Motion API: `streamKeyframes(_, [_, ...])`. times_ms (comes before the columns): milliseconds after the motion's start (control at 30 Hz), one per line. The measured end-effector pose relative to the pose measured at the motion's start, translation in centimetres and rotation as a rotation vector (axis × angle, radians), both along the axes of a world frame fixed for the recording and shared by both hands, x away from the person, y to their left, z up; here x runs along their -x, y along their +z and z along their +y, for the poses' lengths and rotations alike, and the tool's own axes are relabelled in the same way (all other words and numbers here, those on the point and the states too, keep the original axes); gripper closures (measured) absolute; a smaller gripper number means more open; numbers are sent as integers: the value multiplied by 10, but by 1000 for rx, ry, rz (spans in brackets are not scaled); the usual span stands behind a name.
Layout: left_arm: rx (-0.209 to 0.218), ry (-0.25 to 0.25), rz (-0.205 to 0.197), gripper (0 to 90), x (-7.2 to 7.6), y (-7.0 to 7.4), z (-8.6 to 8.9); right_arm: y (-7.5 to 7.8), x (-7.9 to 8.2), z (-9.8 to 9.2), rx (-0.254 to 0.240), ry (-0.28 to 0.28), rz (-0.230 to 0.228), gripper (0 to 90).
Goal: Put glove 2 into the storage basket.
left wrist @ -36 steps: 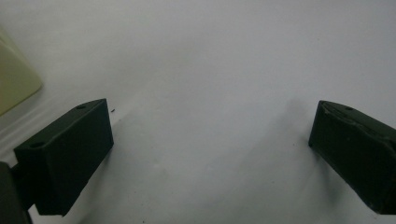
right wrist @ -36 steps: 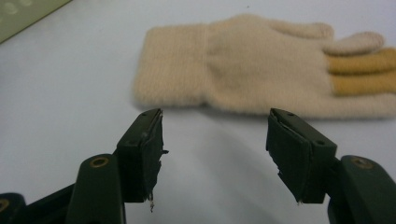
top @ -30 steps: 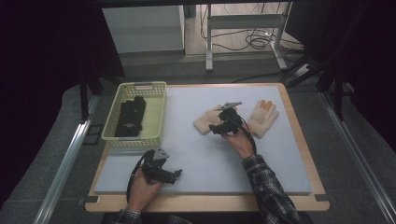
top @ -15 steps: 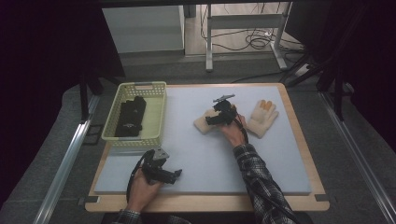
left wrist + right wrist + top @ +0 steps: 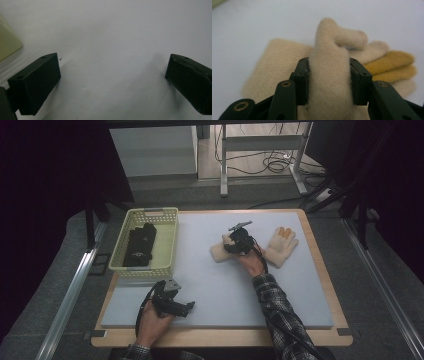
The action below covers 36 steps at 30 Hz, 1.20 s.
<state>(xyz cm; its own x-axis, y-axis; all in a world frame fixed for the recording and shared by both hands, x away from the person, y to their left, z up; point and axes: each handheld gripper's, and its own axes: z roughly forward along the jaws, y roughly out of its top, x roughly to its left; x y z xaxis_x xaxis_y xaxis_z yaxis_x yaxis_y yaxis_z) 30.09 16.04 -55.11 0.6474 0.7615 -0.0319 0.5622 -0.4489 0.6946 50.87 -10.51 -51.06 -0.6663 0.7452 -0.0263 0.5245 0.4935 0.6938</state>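
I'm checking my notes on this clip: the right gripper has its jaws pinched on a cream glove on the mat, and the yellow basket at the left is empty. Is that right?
Not quite: the yellow basket is not empty. The high view shows a pair of black gloves lying in it. The rest holds: the right gripper has its jaws pinched on the cream glove on the mat, as the right gripper view shows.

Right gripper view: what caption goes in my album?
Right gripper pinches a fold of a cream glove on the white table.
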Motion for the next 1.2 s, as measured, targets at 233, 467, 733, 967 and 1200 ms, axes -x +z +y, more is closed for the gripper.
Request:
streamKeyframes(233, [0,-1,-1,2,0,0,0,32,44,-10,-68,159,2,556])
streamKeyframes(467, [2,1,-1,2,0,0,0,33,96,-14,-71,324,35,539])
streamKeyframes(733, [3,2,-1,2,0,0,0,-5,109,-20,-13,342,39,288])
streamKeyframes(967, [2,2,-2,2,0,0,0,15,115,-43,-34,263,-42,232])
streamKeyframes(1200, [2,2,-2,2,0,0,0,8,124,-77,-16,125,21,689])
